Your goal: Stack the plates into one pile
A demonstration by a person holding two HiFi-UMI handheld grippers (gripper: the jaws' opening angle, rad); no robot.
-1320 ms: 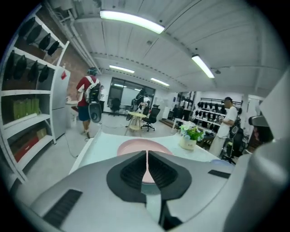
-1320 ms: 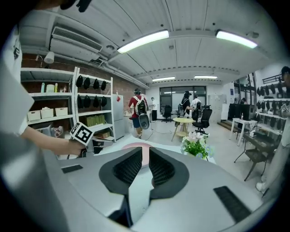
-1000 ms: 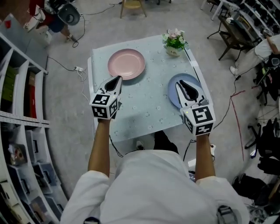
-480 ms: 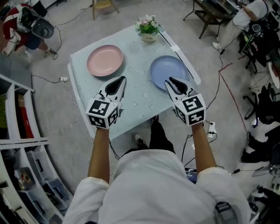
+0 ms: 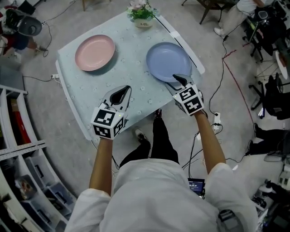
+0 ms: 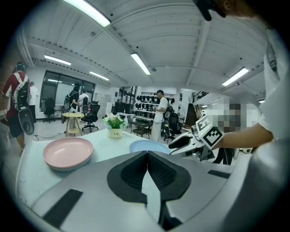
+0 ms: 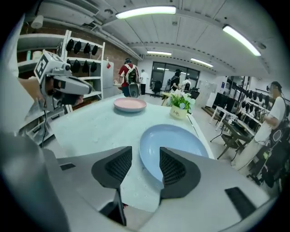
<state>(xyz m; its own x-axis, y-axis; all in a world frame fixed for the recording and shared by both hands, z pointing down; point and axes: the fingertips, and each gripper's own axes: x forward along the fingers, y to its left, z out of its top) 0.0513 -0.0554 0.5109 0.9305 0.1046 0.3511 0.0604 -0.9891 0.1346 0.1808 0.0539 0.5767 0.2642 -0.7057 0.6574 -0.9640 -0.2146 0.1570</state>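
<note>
A pink plate (image 5: 94,52) lies at the far left of the pale table (image 5: 131,68) and a blue plate (image 5: 168,61) at the right, well apart. My right gripper (image 5: 177,79) is low at the blue plate's near rim; its jaws have just been opening and stand wide. In the right gripper view that rim (image 7: 174,147) lies in the gap of my right gripper (image 7: 146,156), untouched by the pads. My left gripper (image 5: 122,92) is shut and empty over the table's near edge. The left gripper view shows its closed jaws (image 6: 147,156), the pink plate (image 6: 68,153) and the blue plate (image 6: 147,146).
A small pot of flowers (image 5: 142,13) stands at the table's far edge between the plates. Cables trail on the floor to the right (image 5: 226,68). Shelving (image 5: 18,149) runs along the left. People and chairs stand in the room beyond.
My right gripper has sunk to the blue plate's near rim and its jaws have spread wide. My left gripper has drawn back from the pink plate toward the table's near edge, still shut.
</note>
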